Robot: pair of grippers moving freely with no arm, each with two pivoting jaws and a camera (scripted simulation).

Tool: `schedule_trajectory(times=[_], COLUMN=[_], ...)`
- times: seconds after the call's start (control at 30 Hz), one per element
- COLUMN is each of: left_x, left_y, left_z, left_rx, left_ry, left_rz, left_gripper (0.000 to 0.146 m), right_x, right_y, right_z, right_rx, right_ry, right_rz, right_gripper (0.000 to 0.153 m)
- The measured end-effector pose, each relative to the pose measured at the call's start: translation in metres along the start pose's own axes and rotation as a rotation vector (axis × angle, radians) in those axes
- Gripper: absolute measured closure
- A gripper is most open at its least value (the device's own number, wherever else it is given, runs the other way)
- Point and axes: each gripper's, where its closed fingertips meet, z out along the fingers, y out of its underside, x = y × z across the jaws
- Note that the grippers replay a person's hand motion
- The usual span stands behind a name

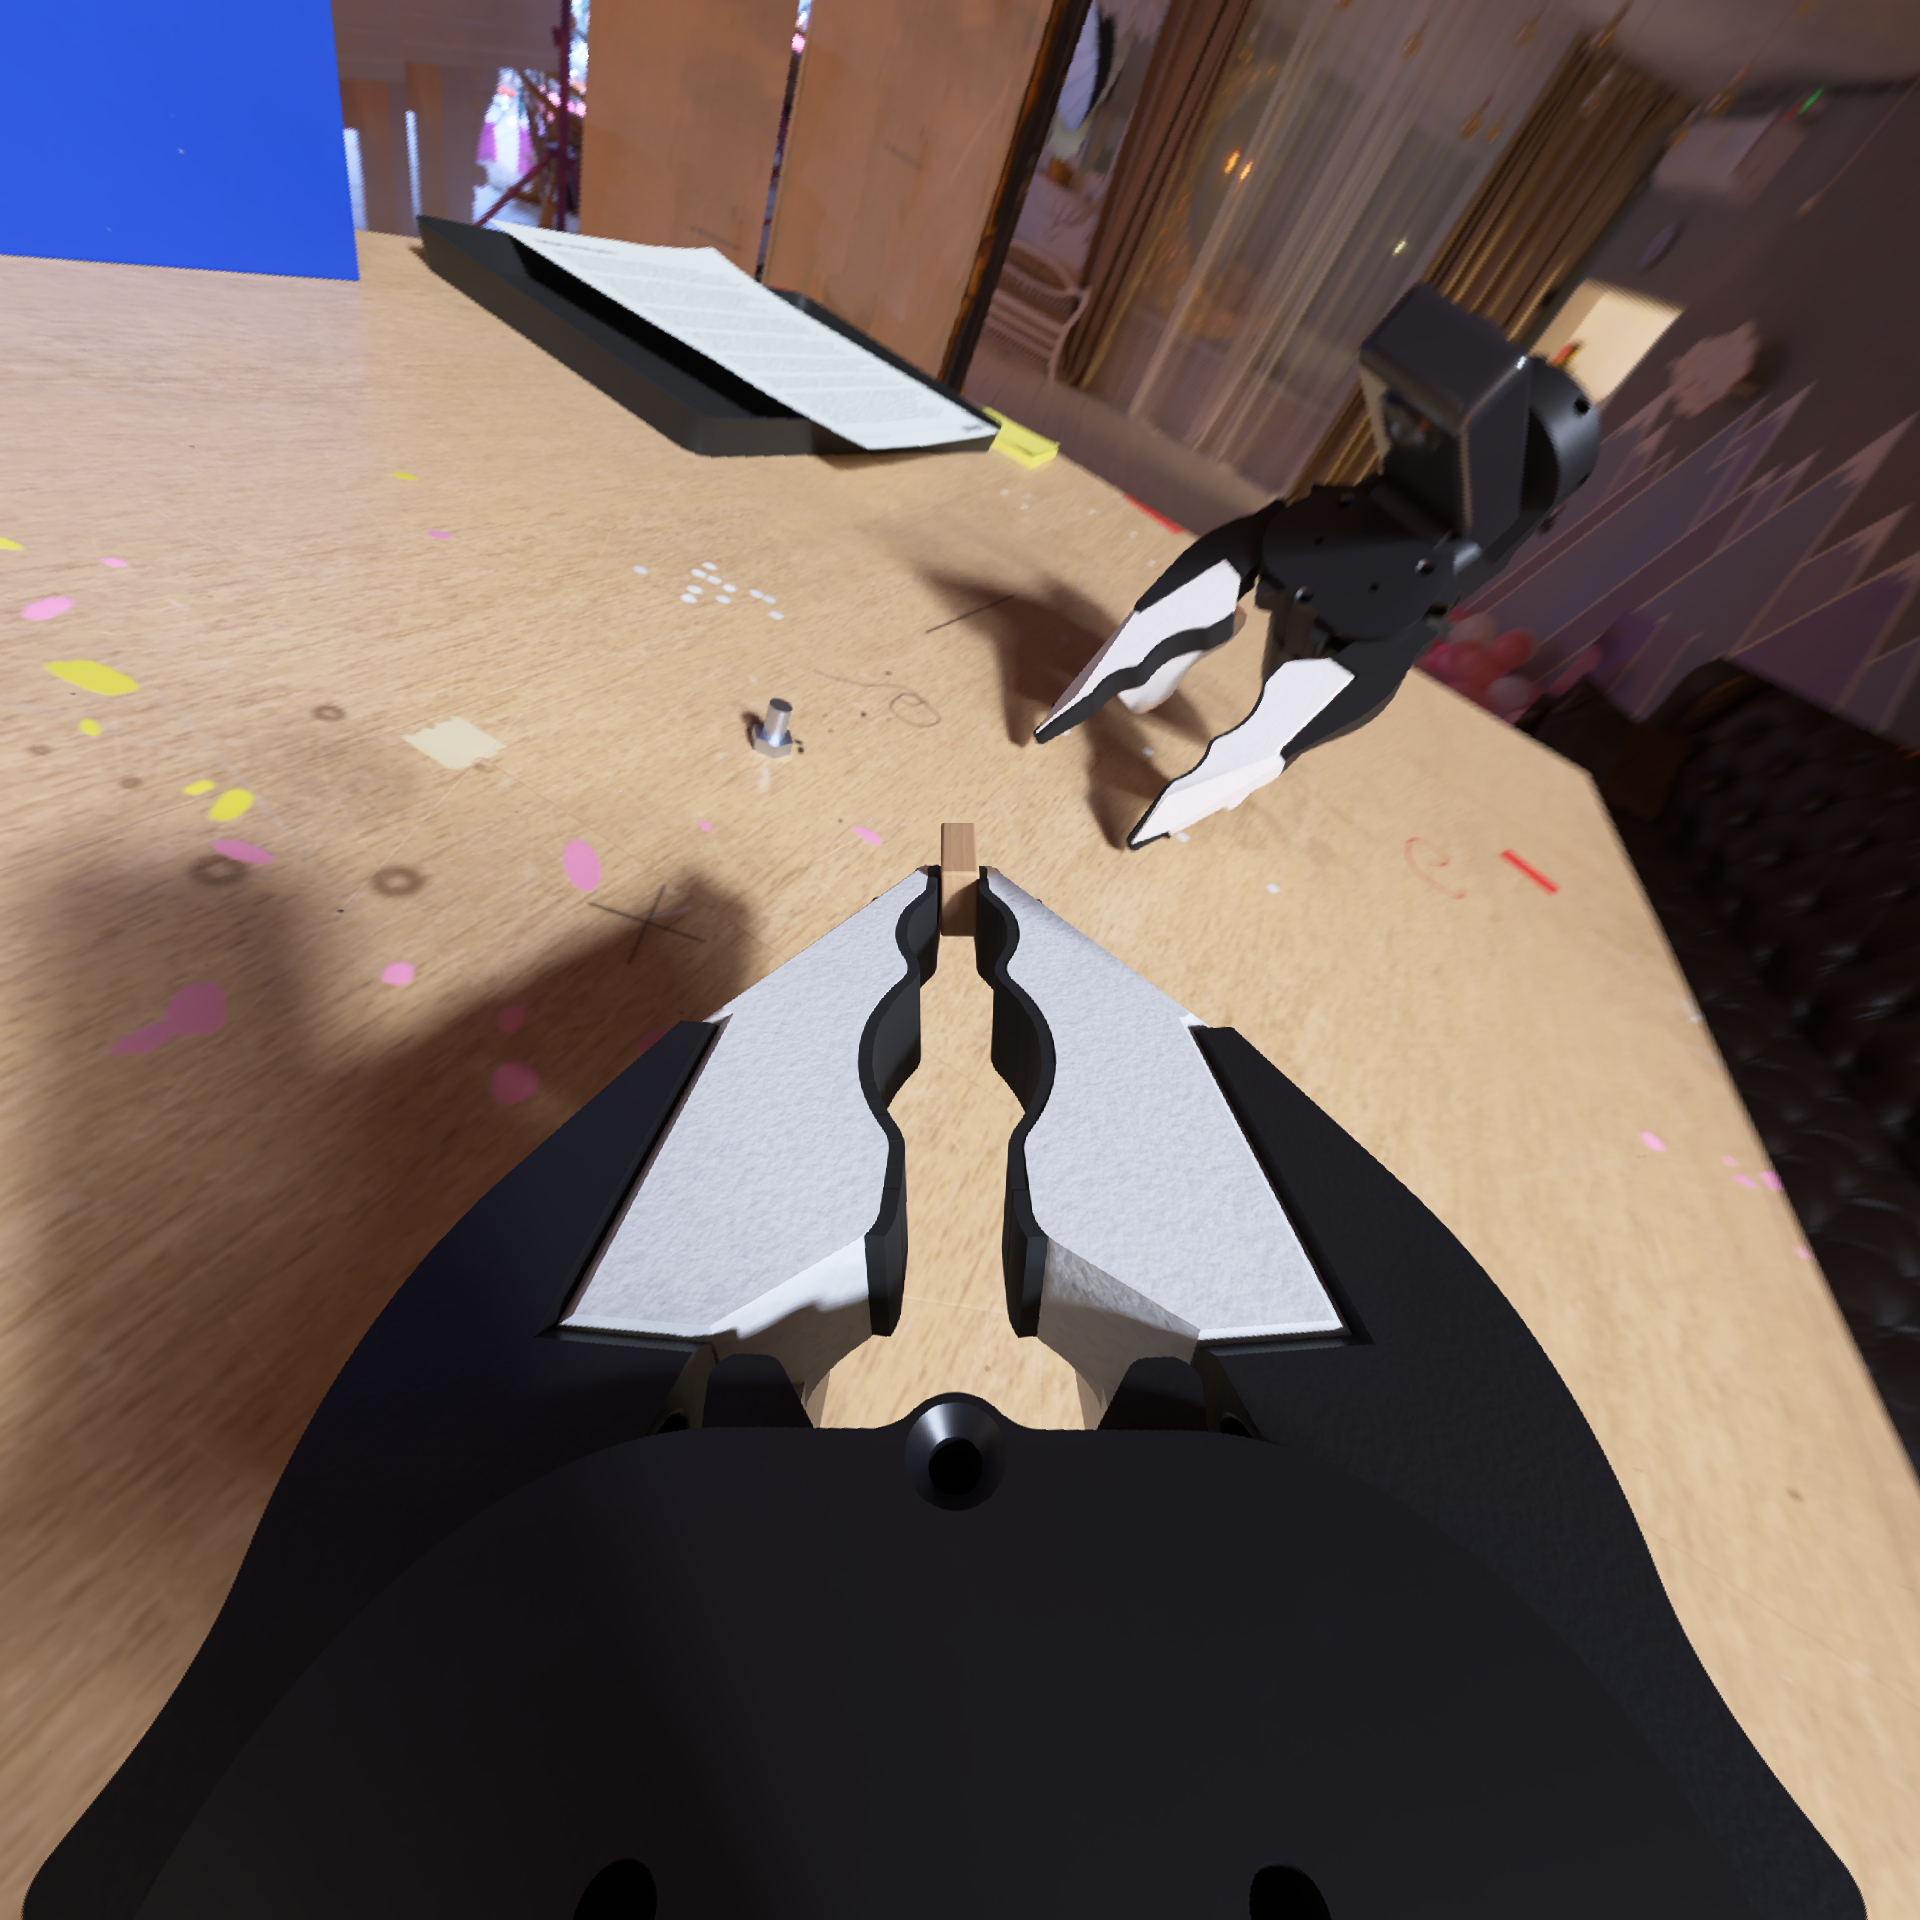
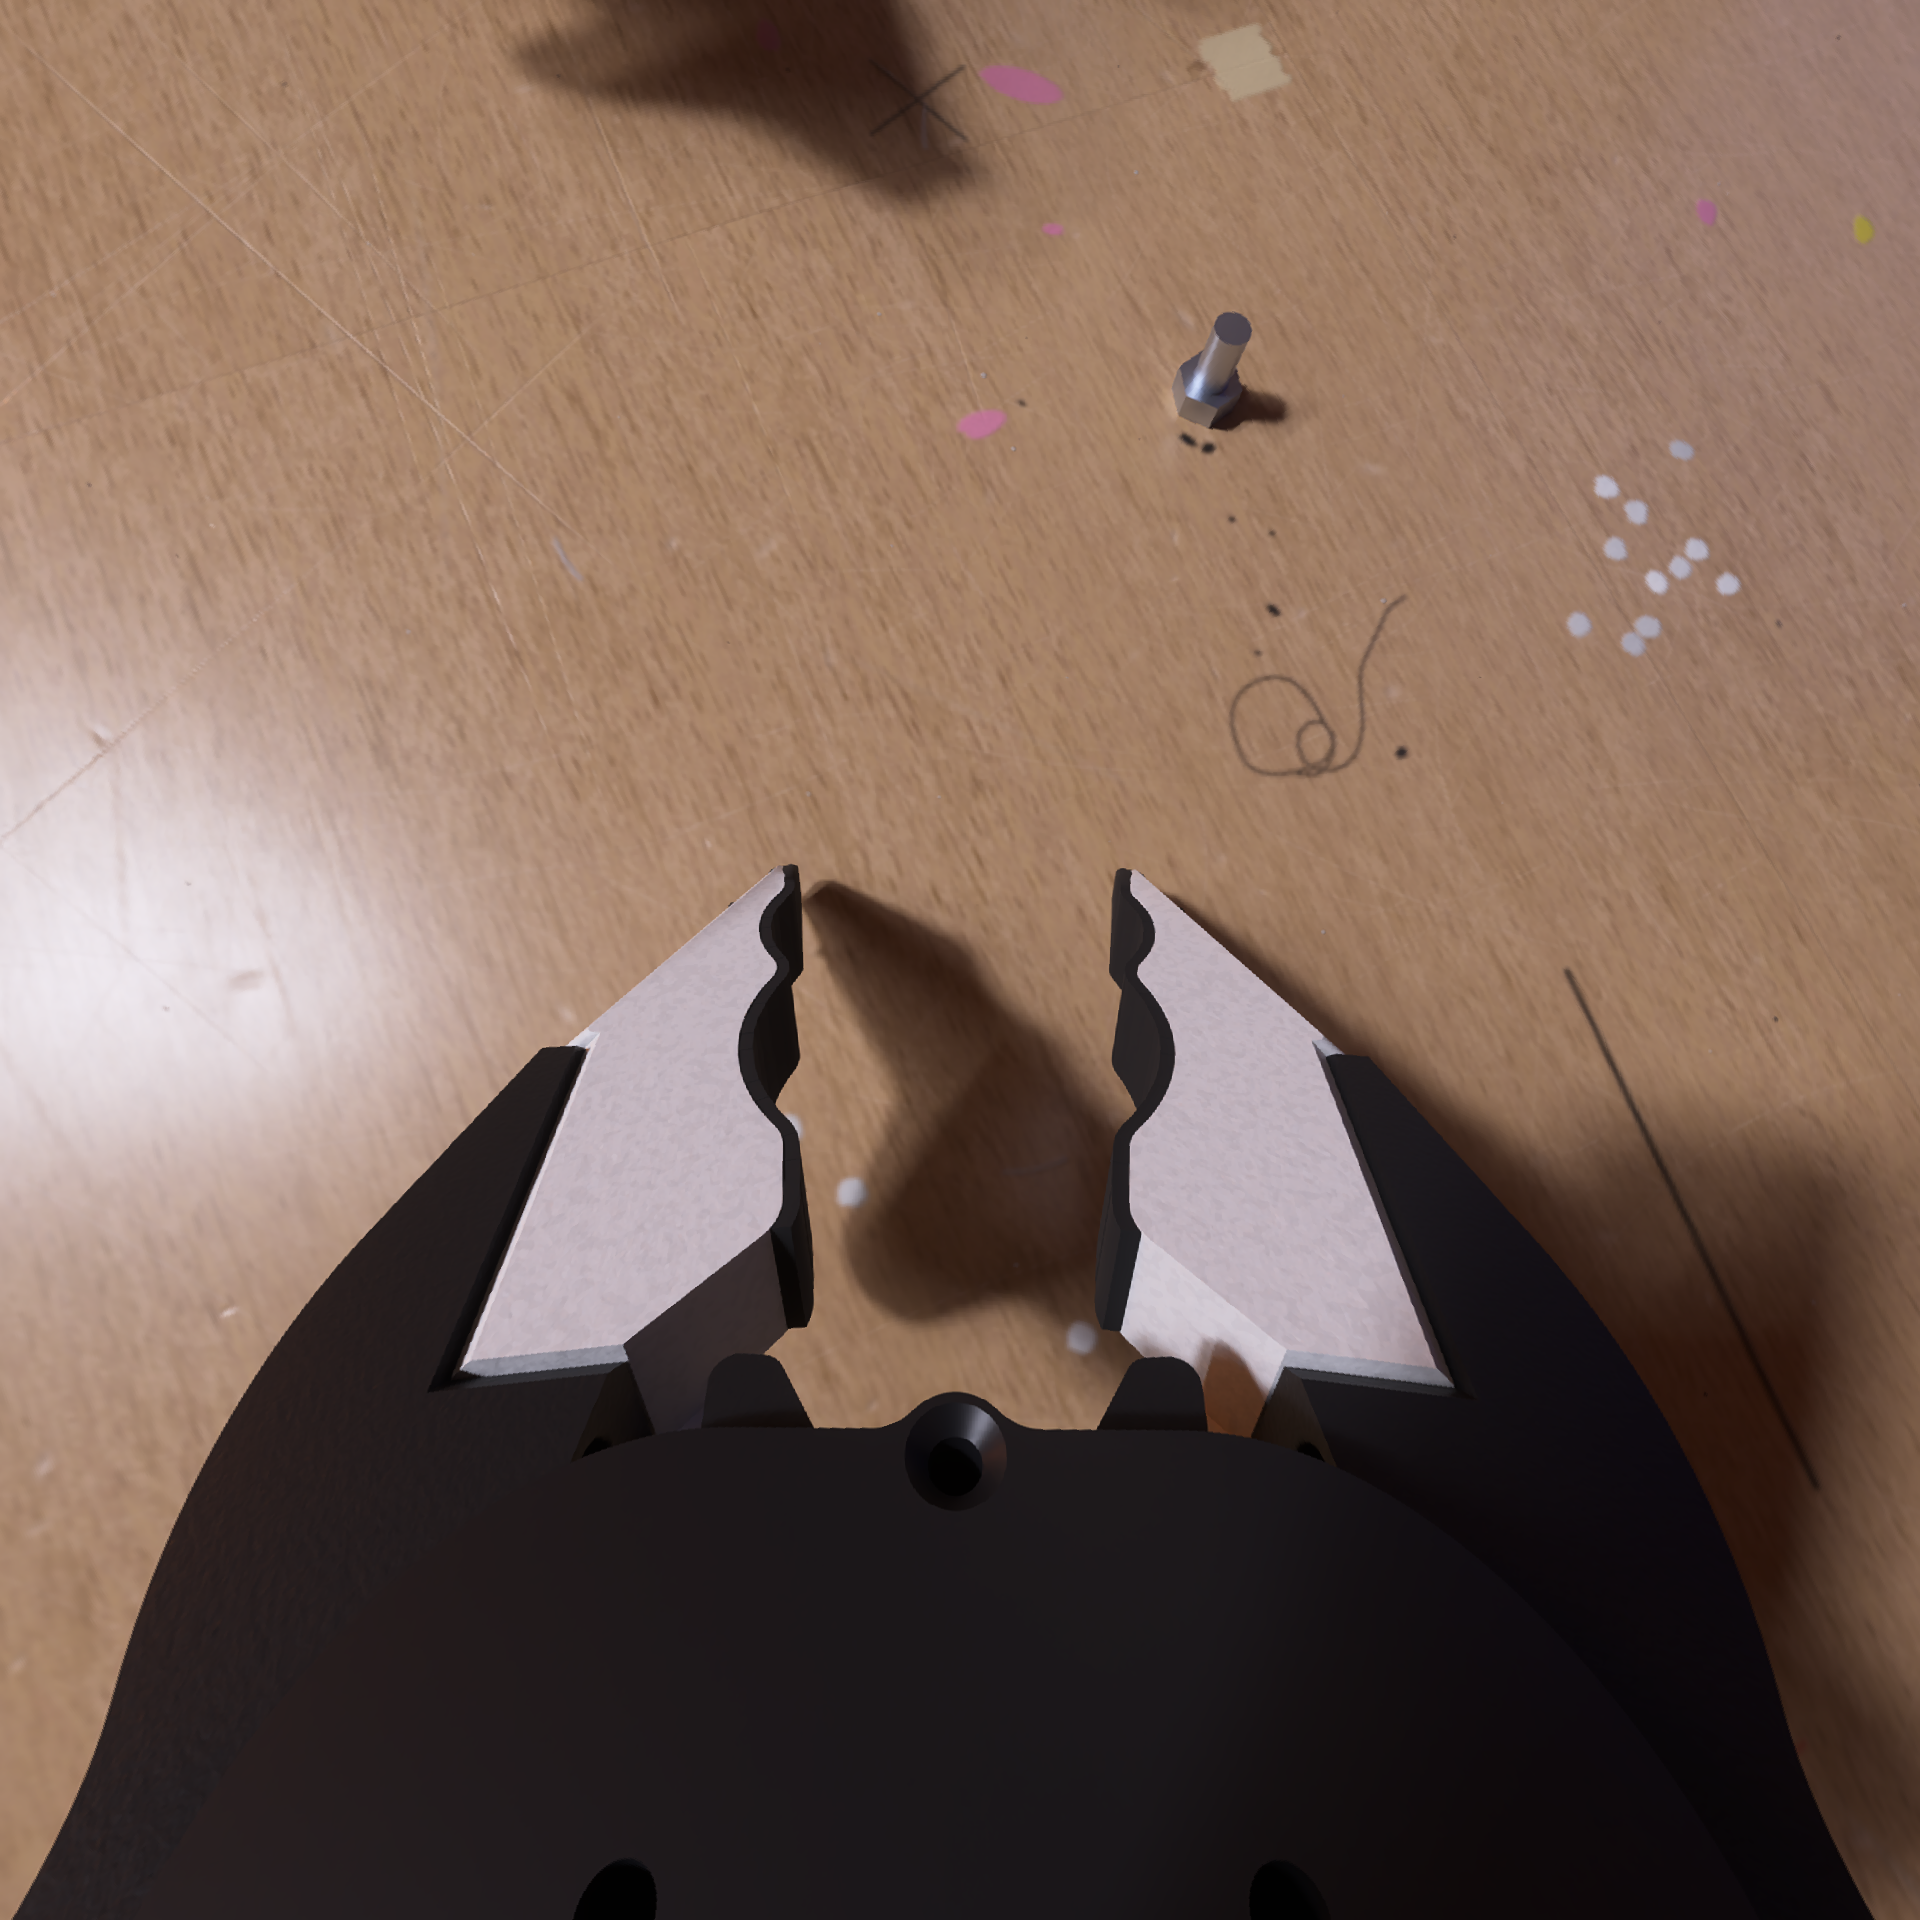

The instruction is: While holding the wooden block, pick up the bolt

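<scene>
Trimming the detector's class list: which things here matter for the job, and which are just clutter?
Job:
- block, pinched in left gripper
- bolt, standing head-down on the table
- right gripper, open, short of the bolt

Clutter:
- black tray with printed sheet
- yellow note
- paint spots

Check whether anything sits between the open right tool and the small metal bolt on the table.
Nothing visible does: only bare wooden tabletop lies between the right tool and the upright silver metal bolt.

paint-flecked wooden table [image 1: 312, 416], blue wall [image 1: 166, 125], curtains [image 1: 1247, 260].
</scene>
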Motion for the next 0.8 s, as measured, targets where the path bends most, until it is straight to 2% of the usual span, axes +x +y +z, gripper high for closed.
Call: schedule_trajectory(times=[0.1, 0.2, 0.27, 0.33, 0.5, 0.63, 0.8], left_x=[0.001, 0.004, 0.007, 0.011, 0.017, 0.016, 0.018], left_y=[0.005, 0.007, 0.011, 0.015, 0.021, 0.021, 0.025], left_z=[0.008, 0.019, 0.027, 0.033, 0.041, 0.039, 0.038], left_rx=[-0.013, -0.008, -0.025, -0.045, -0.056, -0.035, -0.022], left_ry=[-0.05, -0.068, -0.075, -0.073, -0.044, -0.043, -0.013], left_rz=[0.037, 0.039, 0.05, 0.058, 0.052, 0.048, 0.017], left_gripper=[0.141, 0.141, 0.141, 0.141, 0.141, 0.141, 0.141], right_x=[0.005, 0.007, 0.018, 0.035, 0.058, 0.06, 0.055], right_y=[-0.007, -0.039, -0.061, -0.075, -0.086, -0.084, -0.082], right_z=[0.002, 0.002, 0.01, 0.026, 0.068, 0.081, 0.085], right_rx=[0.055, 0.154, 0.176, 0.143, 0.007, -0.072, -0.1], right_ry=[-0.033, -0.096, -0.088, -0.032, -0.018, -0.058, -0.165], right_rz=[-0.017, -0.051, -0.08, -0.107, -0.157, -0.165, -0.088], right_gripper=[0.097, 0.1, 0.107, 0.117, 0.121, 0.125, 0.14])
